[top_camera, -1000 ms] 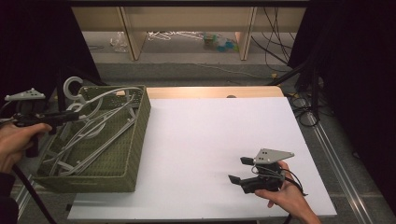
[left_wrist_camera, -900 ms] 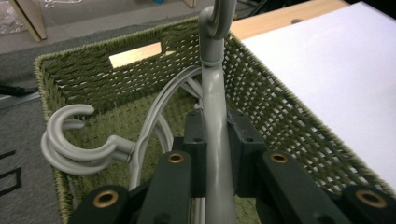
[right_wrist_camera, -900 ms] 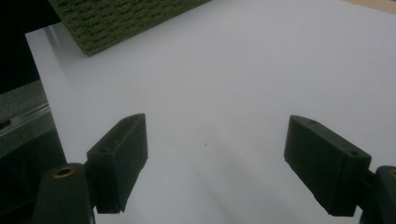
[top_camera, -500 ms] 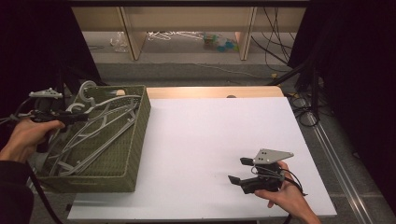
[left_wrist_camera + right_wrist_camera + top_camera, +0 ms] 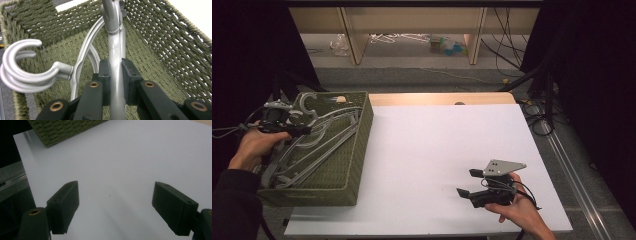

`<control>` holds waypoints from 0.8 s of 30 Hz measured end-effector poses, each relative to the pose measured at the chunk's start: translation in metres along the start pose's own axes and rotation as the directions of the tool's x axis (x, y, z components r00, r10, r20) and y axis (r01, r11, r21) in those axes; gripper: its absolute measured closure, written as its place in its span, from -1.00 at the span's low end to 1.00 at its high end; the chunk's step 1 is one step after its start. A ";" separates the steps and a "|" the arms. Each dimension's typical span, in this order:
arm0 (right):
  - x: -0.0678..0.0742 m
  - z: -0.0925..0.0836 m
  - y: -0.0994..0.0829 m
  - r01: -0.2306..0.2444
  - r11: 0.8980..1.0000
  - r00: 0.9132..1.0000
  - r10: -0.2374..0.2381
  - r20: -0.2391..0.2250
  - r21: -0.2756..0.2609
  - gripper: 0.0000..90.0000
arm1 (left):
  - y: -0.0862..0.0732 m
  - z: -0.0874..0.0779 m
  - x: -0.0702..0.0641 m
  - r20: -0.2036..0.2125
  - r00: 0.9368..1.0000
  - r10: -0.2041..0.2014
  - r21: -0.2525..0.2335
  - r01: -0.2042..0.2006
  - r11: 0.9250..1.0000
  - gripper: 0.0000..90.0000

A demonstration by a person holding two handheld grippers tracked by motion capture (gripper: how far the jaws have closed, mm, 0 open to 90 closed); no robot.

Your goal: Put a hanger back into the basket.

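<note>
A green woven basket (image 5: 357,145) at the table's left holds several grey plastic hangers (image 5: 319,137). My left gripper (image 5: 301,130) reaches over the basket's left rim and is shut on a grey hanger (image 5: 115,50), whose bar runs between the pads. More hangers' hooks (image 5: 22,72) curl at the left in the left gripper view. My right gripper (image 5: 468,182) lies low over the white table top (image 5: 437,145) near the front right, jaws wide apart with nothing between them (image 5: 115,205).
The basket's corner (image 5: 62,130) shows far off in the right gripper view. Wooden shelving (image 5: 412,20) with loose items stands behind the table. Cables (image 5: 532,115) hang off the table's right edge.
My left hand has moved right and down into the basket with the hanger held. The right gripper has stayed where it was.
</note>
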State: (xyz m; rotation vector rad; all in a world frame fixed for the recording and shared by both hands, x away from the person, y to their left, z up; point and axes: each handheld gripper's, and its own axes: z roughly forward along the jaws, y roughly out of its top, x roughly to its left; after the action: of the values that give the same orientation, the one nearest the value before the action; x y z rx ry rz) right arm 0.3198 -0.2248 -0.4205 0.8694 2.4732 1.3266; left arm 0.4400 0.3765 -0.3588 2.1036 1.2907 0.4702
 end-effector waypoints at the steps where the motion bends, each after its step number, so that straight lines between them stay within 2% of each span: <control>1: 0.000 0.000 0.000 -0.001 1.000 1.000 0.001 0.000 0.000 -0.50 | -0.001 0.001 0.000 -0.002 1.000 -0.010 -0.001 0.010 1.000 0.75; 5: 0.000 0.000 0.000 -0.001 1.000 1.000 0.001 0.000 -0.002 -0.50 | -0.009 0.005 0.004 -0.013 1.000 -0.026 0.013 0.026 1.000 0.73; 6: 0.000 0.000 0.000 -0.003 1.000 1.000 0.003 -0.001 -0.002 -0.49 | -0.009 0.005 0.004 -0.013 1.000 -0.026 0.013 0.026 1.000 0.73; 7: 0.000 0.000 0.000 0.001 1.000 1.000 -0.001 -0.001 -0.002 -0.49 | -0.014 0.009 0.005 -0.010 0.999 -0.047 0.010 0.048 0.999 0.72; 9: 0.000 0.000 0.000 0.001 1.000 1.000 -0.001 -0.001 -0.001 -0.50 | -0.017 0.009 0.007 -0.005 0.999 -0.050 0.017 0.050 0.999 0.70; 12: 0.000 0.000 0.000 -0.001 1.000 1.000 0.001 -0.006 0.002 -0.49 | -0.021 0.013 0.006 -0.017 0.998 -0.065 0.006 0.065 0.998 0.68; 13: 0.000 0.000 0.000 0.002 1.000 1.000 -0.002 -0.004 0.003 -0.49 | -0.021 0.013 0.007 -0.020 0.998 -0.052 0.024 0.052 0.998 0.66; 20: 0.000 0.001 0.000 0.000 1.000 1.000 0.000 -0.004 0.003 -0.49 | -0.027 0.018 0.008 -0.043 0.996 -0.076 0.033 0.077 0.996 0.59; 21: 0.000 0.001 0.000 0.000 1.000 1.000 0.000 -0.003 0.003 -0.49 | -0.028 0.017 0.009 -0.054 0.996 -0.075 0.035 0.077 0.996 0.56; 24: 0.000 0.001 0.000 0.003 1.000 1.000 -0.003 -0.003 0.000 -0.49 | -0.026 0.012 0.010 -0.073 0.991 -0.108 0.014 0.109 0.994 0.32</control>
State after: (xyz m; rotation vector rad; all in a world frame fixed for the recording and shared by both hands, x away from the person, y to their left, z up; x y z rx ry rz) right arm 0.3201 -0.2243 -0.4214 0.8638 2.4758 1.3277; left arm 0.4342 0.3897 -0.3858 2.0351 1.4471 0.4933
